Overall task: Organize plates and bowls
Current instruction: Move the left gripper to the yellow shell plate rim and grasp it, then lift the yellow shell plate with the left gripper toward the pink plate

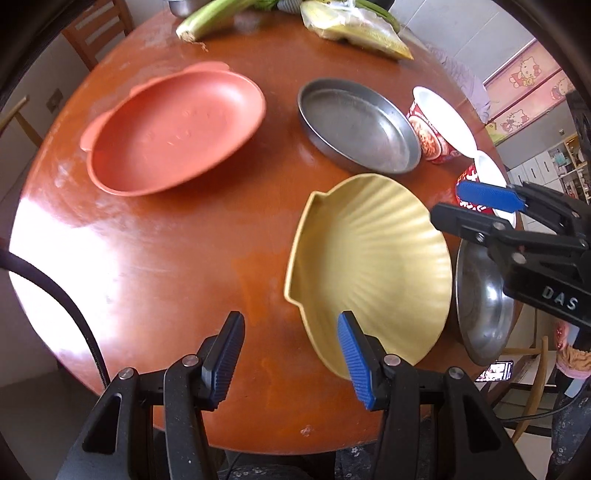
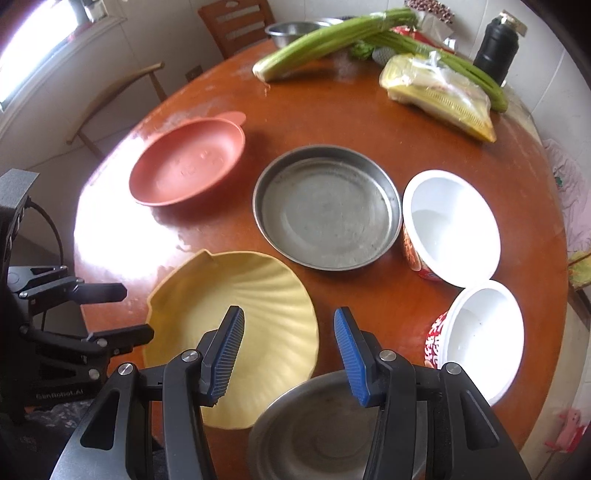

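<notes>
A yellow shell-shaped plate (image 1: pixel 373 266) (image 2: pixel 251 317) lies near the table's front edge. A pink plate (image 1: pixel 173 129) (image 2: pixel 188 166) lies far left. A flat steel pan (image 1: pixel 358 125) (image 2: pixel 327 206) sits mid-table. Two white paper bowls (image 2: pixel 450 225) (image 2: pixel 484 332) stand at the right. A steel bowl (image 2: pixel 321 428) (image 1: pixel 480 299) sits at the front edge. My left gripper (image 1: pixel 291 358) is open and empty, hovering at the yellow plate's near left rim. My right gripper (image 2: pixel 288 354) is open and empty above the steel bowl and the yellow plate's edge.
The round brown table (image 2: pixel 351 118) holds celery (image 2: pixel 332 40), a bagged corn cob (image 2: pixel 439 96), a black bottle (image 2: pixel 498 48) and another steel bowl (image 2: pixel 295 29) at the far side. Wooden chairs (image 2: pixel 236 26) stand behind the table.
</notes>
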`<action>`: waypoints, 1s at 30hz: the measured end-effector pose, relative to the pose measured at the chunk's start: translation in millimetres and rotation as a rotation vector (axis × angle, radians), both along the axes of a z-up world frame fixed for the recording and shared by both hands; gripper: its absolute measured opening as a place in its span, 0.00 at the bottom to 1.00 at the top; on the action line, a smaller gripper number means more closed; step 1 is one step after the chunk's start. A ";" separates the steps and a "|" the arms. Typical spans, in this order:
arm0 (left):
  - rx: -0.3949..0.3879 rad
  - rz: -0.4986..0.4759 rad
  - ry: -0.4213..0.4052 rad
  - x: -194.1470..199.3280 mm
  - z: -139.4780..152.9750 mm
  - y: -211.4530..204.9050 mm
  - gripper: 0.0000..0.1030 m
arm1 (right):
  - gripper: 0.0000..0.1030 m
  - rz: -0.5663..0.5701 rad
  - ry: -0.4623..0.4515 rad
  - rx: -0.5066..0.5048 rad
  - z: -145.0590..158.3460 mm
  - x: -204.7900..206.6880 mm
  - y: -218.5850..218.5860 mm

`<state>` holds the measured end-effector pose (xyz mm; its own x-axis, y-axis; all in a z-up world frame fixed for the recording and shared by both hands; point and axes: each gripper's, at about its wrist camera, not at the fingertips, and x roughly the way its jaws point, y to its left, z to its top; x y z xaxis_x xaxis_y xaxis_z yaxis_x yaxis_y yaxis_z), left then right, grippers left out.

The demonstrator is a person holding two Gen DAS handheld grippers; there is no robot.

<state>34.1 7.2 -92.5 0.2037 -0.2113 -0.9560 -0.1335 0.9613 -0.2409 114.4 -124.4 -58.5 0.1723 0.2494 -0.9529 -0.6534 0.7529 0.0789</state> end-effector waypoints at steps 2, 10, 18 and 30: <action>-0.001 -0.005 0.006 2.6 -4.7 -5.2 0.51 | 0.51 0.010 -0.001 -0.007 -6.5 3.0 0.9; 0.004 0.001 0.014 15.5 -16.5 -18.7 0.51 | 0.50 0.074 0.027 -0.066 -35.2 15.1 8.4; 0.025 0.002 -0.009 25.2 -16.4 -24.7 0.41 | 0.37 0.122 0.059 -0.096 -56.7 21.2 14.1; -0.008 0.088 -0.036 32.9 -11.4 6.9 0.28 | 0.34 0.033 0.137 -0.005 -55.5 31.5 19.2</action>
<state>66.9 14.0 -103.9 0.2559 -0.1988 -0.9460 -0.2090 0.9441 -0.2550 145.9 -105.2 -114.0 0.0322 0.2478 -0.9683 -0.6610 0.7320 0.1653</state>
